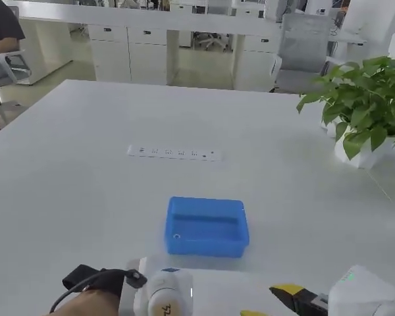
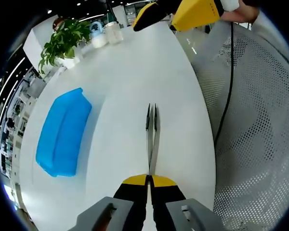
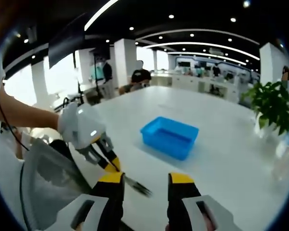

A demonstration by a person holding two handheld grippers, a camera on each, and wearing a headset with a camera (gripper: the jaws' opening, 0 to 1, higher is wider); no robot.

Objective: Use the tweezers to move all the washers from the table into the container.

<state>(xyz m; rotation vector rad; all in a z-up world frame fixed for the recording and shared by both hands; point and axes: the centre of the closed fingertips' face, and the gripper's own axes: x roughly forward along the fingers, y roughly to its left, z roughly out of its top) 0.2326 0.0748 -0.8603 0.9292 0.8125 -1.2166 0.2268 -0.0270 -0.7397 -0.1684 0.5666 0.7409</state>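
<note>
The blue container (image 1: 207, 227) sits on the white table (image 1: 85, 184), with one small washer (image 1: 177, 237) in its near left corner. My left gripper (image 2: 149, 180) is shut on the metal tweezers (image 2: 152, 132), whose closed tips point forward over bare tabletop to the right of the container (image 2: 62, 132). In the head view the left gripper (image 1: 164, 296) is at the bottom edge, just in front of the container. My right gripper (image 3: 146, 179) stands open with nothing in it, facing the container (image 3: 169, 136), with the left gripper (image 3: 89, 130) and tweezers (image 3: 137, 186) to its left.
A white power strip (image 1: 174, 153) lies behind the container. A potted plant (image 1: 365, 105) stands at the table's far right. A mesh chair (image 2: 260, 120) is close to the table edge. A person (image 1: 0, 33) sits at the far left.
</note>
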